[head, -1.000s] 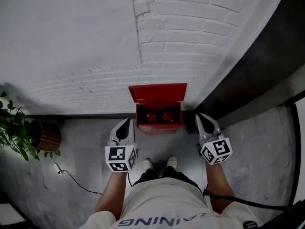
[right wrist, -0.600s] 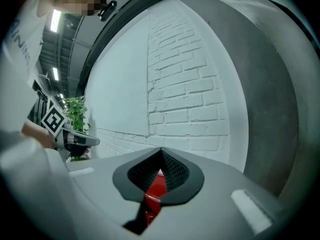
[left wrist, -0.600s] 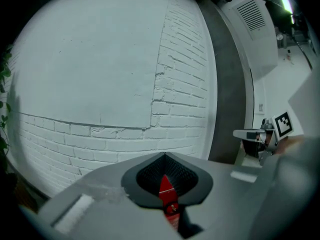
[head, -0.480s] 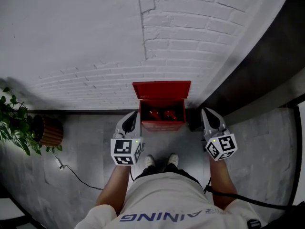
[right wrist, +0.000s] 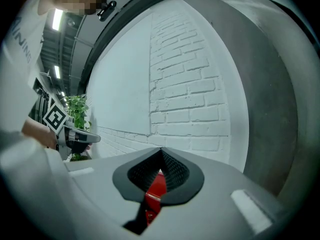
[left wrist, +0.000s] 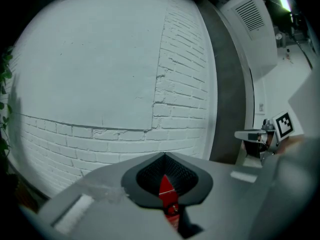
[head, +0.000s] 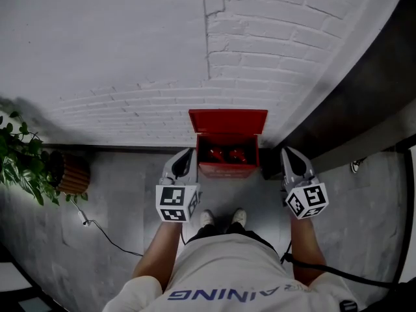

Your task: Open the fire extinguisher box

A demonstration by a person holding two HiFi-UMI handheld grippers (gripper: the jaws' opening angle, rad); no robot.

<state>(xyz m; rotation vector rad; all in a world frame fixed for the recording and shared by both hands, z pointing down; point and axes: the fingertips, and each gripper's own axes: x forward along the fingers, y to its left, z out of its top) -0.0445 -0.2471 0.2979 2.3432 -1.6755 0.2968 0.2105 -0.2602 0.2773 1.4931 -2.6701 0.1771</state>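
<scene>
Now your left gripper (head: 184, 160) and right gripper (head: 290, 160) flank the boxy red fire extinguisher box (head: 227, 121), its flat lid raised against the rough white brick wall (head: 130, 77). Both pairs of ribbed jaws are pressed together and hold nothing.

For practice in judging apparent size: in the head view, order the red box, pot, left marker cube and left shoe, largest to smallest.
1. The red box.
2. The left marker cube and the pot: about alike, and the cube is nearer the camera, so unranked.
3. The left shoe, partly hidden by the shorts.
</scene>
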